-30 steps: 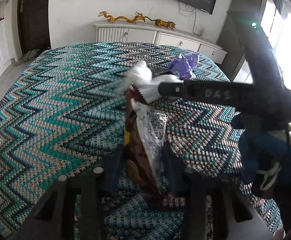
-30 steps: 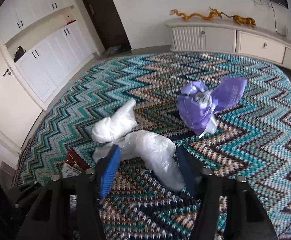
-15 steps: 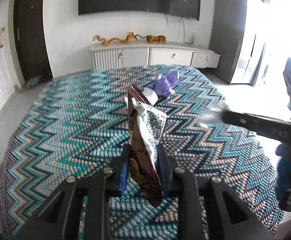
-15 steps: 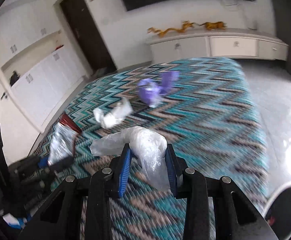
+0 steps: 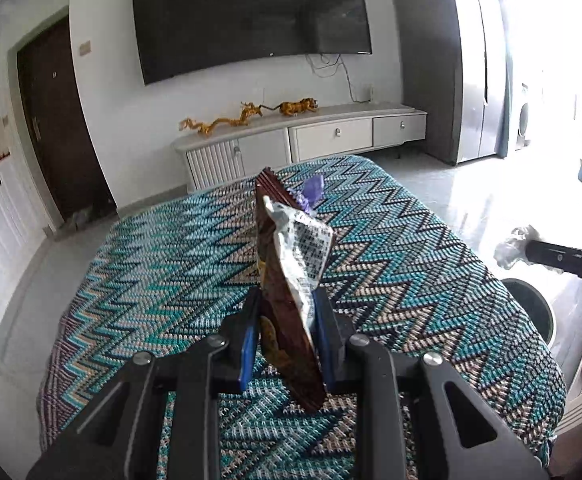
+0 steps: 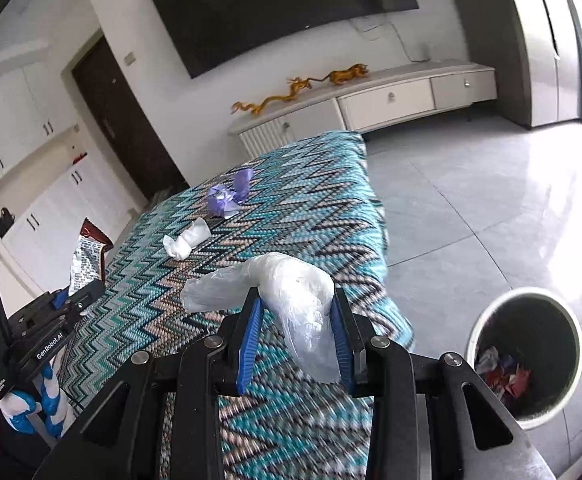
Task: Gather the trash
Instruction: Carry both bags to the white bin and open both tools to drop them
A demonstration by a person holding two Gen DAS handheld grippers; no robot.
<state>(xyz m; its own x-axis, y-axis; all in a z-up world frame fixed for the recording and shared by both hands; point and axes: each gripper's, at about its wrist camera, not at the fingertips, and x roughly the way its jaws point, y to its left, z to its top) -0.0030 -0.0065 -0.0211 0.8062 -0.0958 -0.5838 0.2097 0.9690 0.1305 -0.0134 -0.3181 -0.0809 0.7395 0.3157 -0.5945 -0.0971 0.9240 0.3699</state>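
Bin (image 6: 531, 354) sits on the floor at four o'clock from the right hand-held gripper (image 6: 296, 334), which pinches a clear plastic wad (image 6: 299, 300) and is nearer it. The left hand-held gripper (image 5: 287, 338) clamps an upright brown wrapper (image 5: 291, 280) above the table (image 5: 151, 264).

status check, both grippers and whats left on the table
Left gripper shut on brown wrapper. Right gripper shut on clear bag. Bin unobstructed.

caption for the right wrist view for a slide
Right gripper clamps a crumpled clear plastic bag above the zigzag-covered table, beside the trash bin.
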